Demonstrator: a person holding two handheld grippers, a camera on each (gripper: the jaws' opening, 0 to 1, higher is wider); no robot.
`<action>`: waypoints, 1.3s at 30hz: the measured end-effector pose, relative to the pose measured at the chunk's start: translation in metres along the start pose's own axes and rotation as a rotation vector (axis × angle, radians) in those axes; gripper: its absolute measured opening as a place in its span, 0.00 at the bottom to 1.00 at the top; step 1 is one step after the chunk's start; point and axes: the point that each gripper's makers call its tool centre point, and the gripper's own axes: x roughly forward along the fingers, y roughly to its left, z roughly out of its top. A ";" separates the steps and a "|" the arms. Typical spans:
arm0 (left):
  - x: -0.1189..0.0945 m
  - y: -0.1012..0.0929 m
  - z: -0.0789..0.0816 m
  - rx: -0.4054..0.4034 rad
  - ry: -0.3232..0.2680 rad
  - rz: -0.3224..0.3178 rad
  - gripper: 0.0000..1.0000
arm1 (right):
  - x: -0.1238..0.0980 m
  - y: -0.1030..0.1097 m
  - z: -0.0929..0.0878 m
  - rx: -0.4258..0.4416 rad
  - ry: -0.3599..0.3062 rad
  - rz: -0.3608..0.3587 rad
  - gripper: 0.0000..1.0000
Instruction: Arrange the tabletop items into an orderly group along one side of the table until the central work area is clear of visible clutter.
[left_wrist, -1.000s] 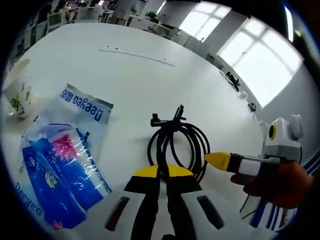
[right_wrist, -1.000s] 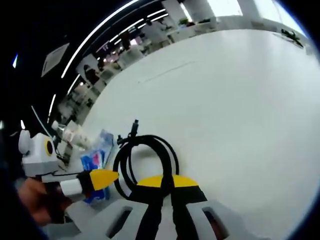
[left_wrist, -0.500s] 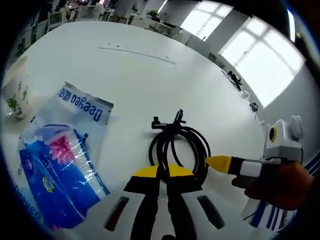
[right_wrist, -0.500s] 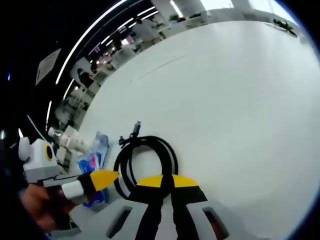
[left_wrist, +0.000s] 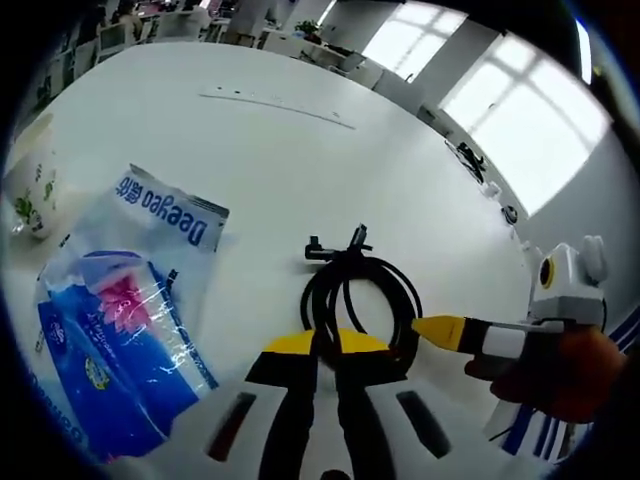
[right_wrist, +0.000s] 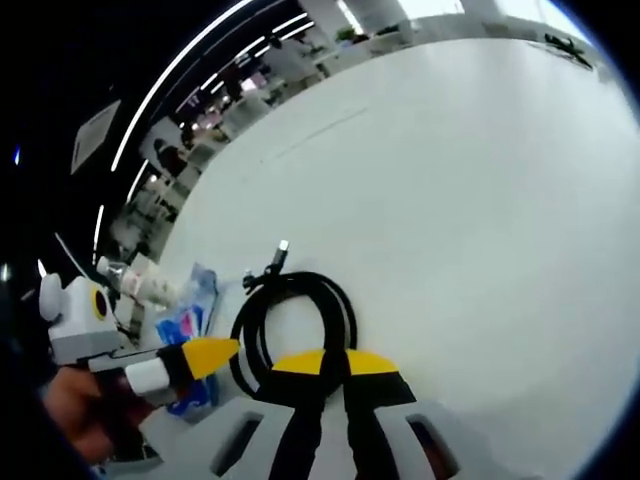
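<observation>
A black cable (left_wrist: 360, 290) coiled into a loop lies on the white table (left_wrist: 300, 150), its plug ends pointing away from me. My left gripper (left_wrist: 326, 345) is shut on the near edge of the coil, yellow tips pressed together. My right gripper (left_wrist: 440, 330) reaches in from the right, its yellow tip at the coil's right side, with a hand behind it. In the right gripper view the cable (right_wrist: 295, 310) loops out from my right gripper (right_wrist: 335, 362), which is shut on it. The left gripper (right_wrist: 205, 355) touches the coil's left side.
A blue and clear Deeyeo tissue packet (left_wrist: 120, 310) lies left of the cable, also seen as the packet (right_wrist: 185, 330). A paper cup with a green print (left_wrist: 35, 185) stands at the far left. Office desks and windows lie beyond the table's far edge.
Both views have shifted slightly. The coil stays at both gripper tips and its plug ends have tipped a little. The packet and cup have not moved.
</observation>
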 end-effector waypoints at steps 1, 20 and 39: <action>0.000 0.000 0.000 0.000 0.000 -0.001 0.02 | 0.000 0.000 0.000 -0.001 0.000 0.000 0.03; -0.009 0.005 -0.001 -0.006 0.001 0.002 0.08 | -0.007 0.002 0.007 -0.019 -0.023 0.012 0.08; -0.036 0.010 0.011 -0.008 -0.052 0.005 0.14 | -0.016 0.012 0.019 -0.090 -0.055 0.052 0.17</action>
